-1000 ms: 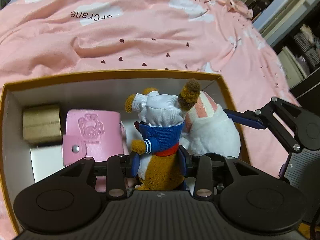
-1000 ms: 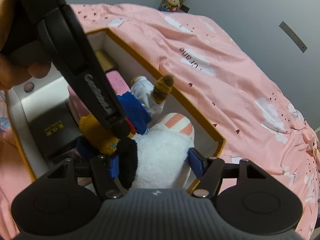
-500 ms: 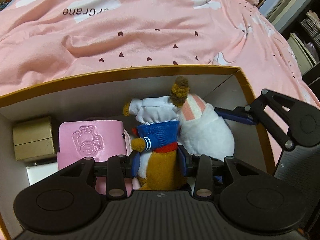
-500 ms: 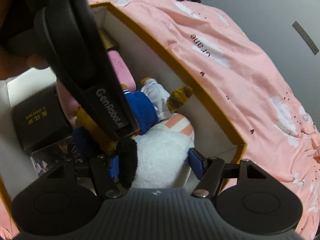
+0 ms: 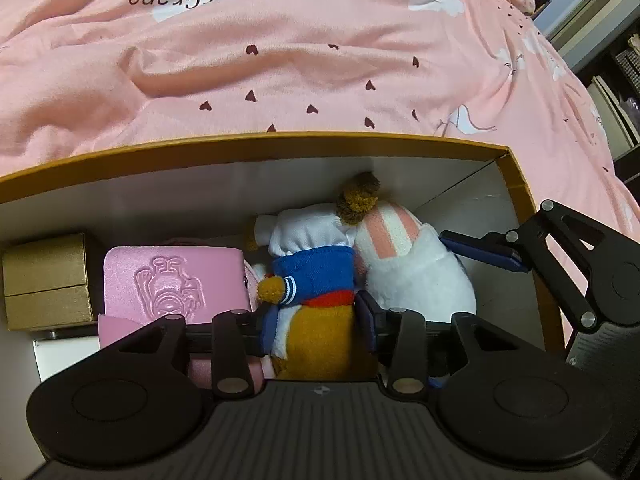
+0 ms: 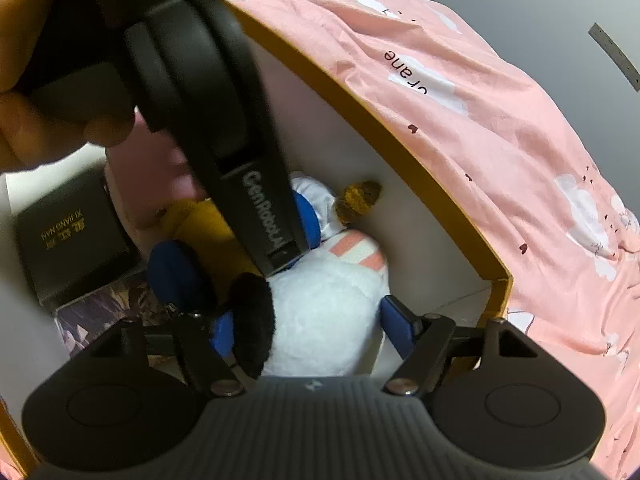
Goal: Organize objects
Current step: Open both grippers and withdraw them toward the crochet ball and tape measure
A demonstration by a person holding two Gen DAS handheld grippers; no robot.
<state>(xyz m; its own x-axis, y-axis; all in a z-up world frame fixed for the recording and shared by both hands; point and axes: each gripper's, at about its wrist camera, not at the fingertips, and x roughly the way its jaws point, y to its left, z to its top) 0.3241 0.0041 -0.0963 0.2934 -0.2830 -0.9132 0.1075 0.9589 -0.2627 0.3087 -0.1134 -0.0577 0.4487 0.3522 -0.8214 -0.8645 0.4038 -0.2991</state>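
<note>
Bear plush (image 5: 316,320) between hand-held gripper (image 5: 316,316) fingers

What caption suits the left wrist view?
Left gripper lowers a sailor bear into the box beside a white plush.

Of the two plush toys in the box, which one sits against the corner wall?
The white plush toy with pink stripes, between the right gripper's fingers. The brown plush toy in blue sits inward of it, next to the pink case.
</note>
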